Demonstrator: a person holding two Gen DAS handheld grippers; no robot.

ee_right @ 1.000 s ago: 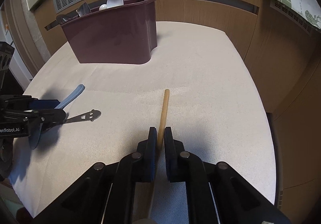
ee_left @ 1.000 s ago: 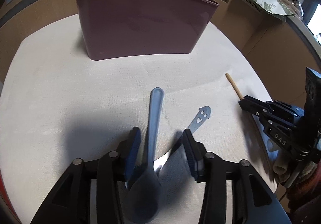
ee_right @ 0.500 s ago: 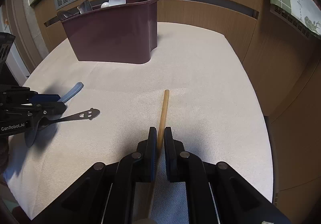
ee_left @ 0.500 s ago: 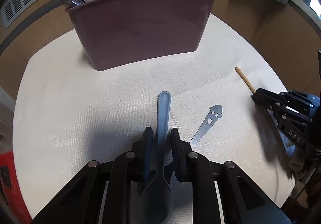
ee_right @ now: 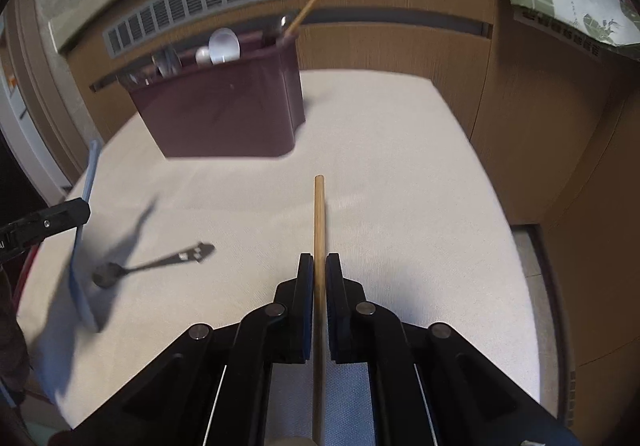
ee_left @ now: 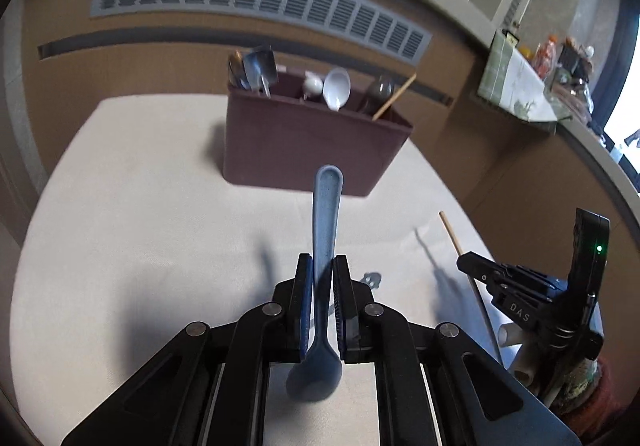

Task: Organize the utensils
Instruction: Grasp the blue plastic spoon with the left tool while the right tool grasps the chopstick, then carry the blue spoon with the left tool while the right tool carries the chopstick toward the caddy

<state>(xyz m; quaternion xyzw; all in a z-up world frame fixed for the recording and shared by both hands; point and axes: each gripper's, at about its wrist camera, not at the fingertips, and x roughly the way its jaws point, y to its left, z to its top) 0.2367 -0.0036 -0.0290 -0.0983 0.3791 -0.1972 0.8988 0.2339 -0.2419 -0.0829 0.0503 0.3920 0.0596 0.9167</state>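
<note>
A long blue plastic spoon (ee_left: pixel 325 230) is gripped by its handle between the pads of the left gripper (ee_left: pixel 323 266), whose jaws have just been closing onto it. The spoon is held clear of the white cloth-covered table (ee_left: pixel 140 214), its handle end pointing toward the dark maroon plastic utensil caddy (ee_left: pixel 304 150), and its bowl is partly hidden behind the jaws. A thin straight wooden chopstick (ee_right: pixel 319 222) is clamped between the nearly closed pads of the right gripper (ee_right: pixel 319 266), its far tip aimed at the caddy; its near end is cut off at the lower edge of the right wrist view. On the cloth, well in front of the caddy and between the two grippers, a small grey metal spoon with a cut-out face on its handle (ee_right: pixel 156 266) is seen lying flat; in the left wrist view only its face end is seen, the rest hidden by the gripper. White ladles (ee_left: pixel 336 90), metal utensils (ee_left: pixel 254 68) and another stick are seen standing in the caddy, though which compartments they occupy cannot be told; motion blur makes the right wrist view soft.
</note>
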